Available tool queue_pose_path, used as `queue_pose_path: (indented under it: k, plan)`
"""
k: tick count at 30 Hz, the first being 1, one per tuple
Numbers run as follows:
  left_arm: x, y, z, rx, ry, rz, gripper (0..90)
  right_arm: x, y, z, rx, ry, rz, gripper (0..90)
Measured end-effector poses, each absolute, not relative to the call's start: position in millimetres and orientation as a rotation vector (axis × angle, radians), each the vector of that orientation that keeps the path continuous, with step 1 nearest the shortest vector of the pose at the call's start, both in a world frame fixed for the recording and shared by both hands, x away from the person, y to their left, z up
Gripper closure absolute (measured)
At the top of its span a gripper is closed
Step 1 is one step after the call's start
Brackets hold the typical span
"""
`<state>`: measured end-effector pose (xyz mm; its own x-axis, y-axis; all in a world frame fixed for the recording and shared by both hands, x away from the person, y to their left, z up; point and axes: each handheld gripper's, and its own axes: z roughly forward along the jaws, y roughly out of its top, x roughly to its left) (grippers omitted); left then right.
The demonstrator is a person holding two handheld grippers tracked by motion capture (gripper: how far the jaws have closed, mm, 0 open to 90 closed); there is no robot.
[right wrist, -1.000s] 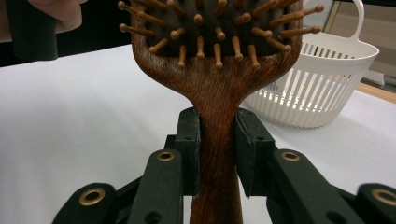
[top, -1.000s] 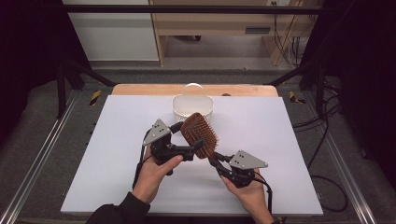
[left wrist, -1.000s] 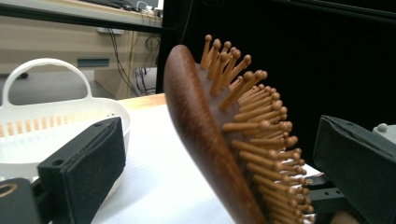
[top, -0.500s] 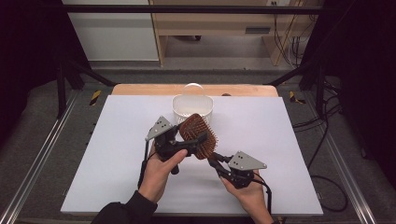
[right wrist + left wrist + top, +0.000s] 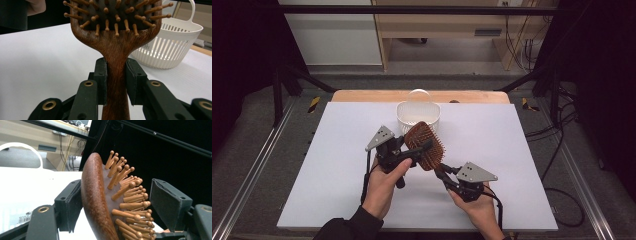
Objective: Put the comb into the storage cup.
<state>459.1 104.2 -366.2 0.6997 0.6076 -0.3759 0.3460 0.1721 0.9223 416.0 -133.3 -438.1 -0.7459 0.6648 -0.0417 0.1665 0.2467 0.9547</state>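
Note:
A brown wooden hairbrush [image 5: 426,145] with peg bristles is held above the white mat. My right gripper [image 5: 441,172] is shut on its handle [image 5: 116,75], one pad on each side. My left gripper [image 5: 419,150] straddles the brush head [image 5: 93,195]. Its jaws have just been closing. One pad [image 5: 72,205] lies against the wooden back, and the other pad [image 5: 167,202] stands just off the bristle tips. A white slatted basket [image 5: 418,117] with a handle sits right behind the brush.
The white mat [image 5: 337,165] covers most of the table, with a wooden edge [image 5: 362,96] at the back. Metal rails [image 5: 257,165] run along both sides. Cables [image 5: 562,150] trail on the floor at the right.
My left gripper's jaws, wide apart beside the brush head a second ago, have narrowed around it. The right gripper and the brush handle have stayed put.

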Motion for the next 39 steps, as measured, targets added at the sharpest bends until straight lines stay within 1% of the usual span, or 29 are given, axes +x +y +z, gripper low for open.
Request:
queue_pose_path:
  k: [4,6,13,20,30,31,33,35,39]
  plan:
    - [460,104,-367,1.421,0.857,0.209,31.5,416,-133,-438,0.757,2.083,1.514,72.6]
    - [460,104,-368,1.413,0.857,0.199,35.7,416,-133,-438,0.759,2.081,1.515,72.6]
    - [460,101,-369,1.397,0.880,0.186,39.9,416,-132,-439,0.761,2.079,1.523,72.5]
    - [457,102,-367,1.376,0.882,0.152,48.5,416,-130,-441,0.762,2.080,1.530,72.3]
    - [457,104,-361,1.384,0.872,0.137,50.9,417,-127,-442,0.775,2.083,1.577,71.5]
    - [458,104,-361,1.387,0.868,0.143,50.9,418,-128,-442,0.778,2.088,1.593,69.9]
    - [459,105,-358,1.382,0.863,0.169,50.9,419,-129,-443,0.791,2.085,1.601,61.5]
    - [462,107,-353,1.377,0.860,0.187,50.9,419,-131,-442,0.797,2.077,1.607,56.1]
    - [468,112,-341,1.367,0.856,0.226,50.8,419,-143,-439,0.825,2.012,1.645,41.6]
